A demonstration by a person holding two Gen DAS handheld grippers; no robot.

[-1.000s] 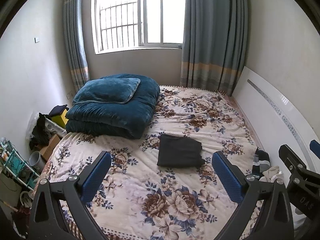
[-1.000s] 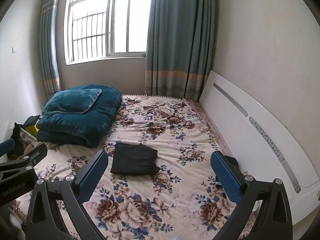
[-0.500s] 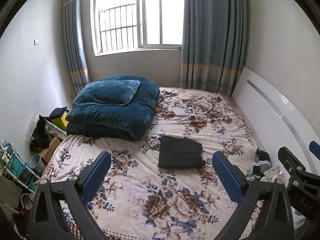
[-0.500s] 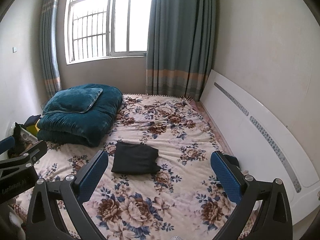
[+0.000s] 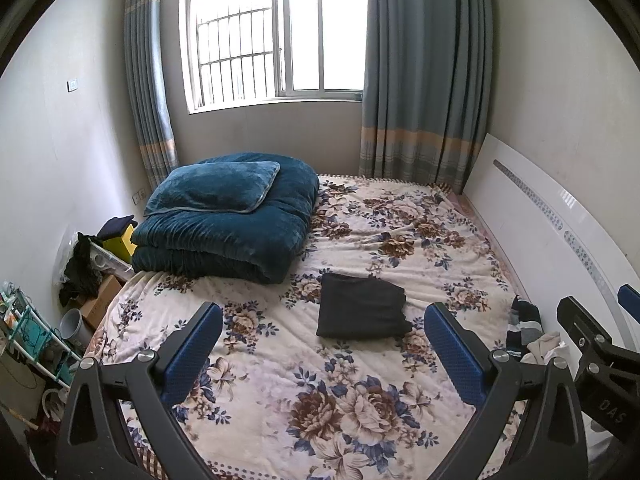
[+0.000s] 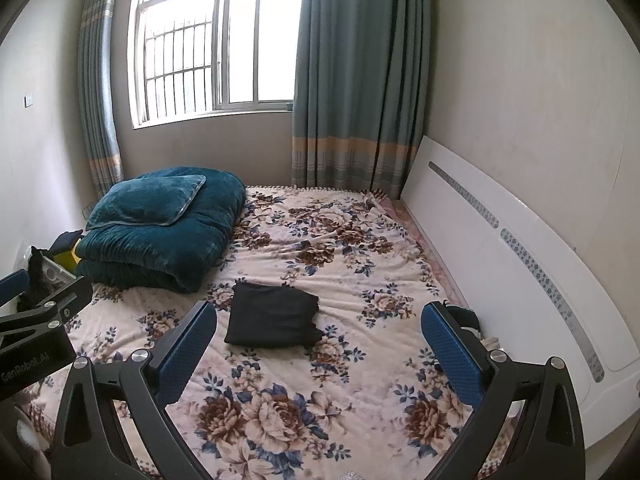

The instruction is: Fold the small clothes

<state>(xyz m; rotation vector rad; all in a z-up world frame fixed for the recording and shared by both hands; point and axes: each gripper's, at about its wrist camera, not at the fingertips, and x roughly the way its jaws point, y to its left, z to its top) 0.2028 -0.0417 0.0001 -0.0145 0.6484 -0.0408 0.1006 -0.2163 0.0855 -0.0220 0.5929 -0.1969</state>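
A dark folded garment (image 5: 362,312) lies flat in the middle of the floral bedspread (image 5: 340,400); it also shows in the right wrist view (image 6: 274,316). My left gripper (image 5: 322,344) is open and empty, held well above the bed's near part. My right gripper (image 6: 318,340) is open and empty too, at a similar height. A small heap of striped and pale clothes (image 5: 532,332) lies at the bed's right edge by the headboard; the right wrist view shows part of it (image 6: 466,318) behind my right finger.
A folded teal quilt with a pillow (image 5: 228,216) sits at the bed's far left. A white headboard (image 6: 520,256) runs along the right. Boxes, clothes and a rack (image 5: 80,280) clutter the floor on the left. Window and curtains (image 5: 424,72) stand behind.
Both views have shifted slightly, with the bed and garment sitting a little lower in frame. Nothing on the bed has moved; both grippers stay open.
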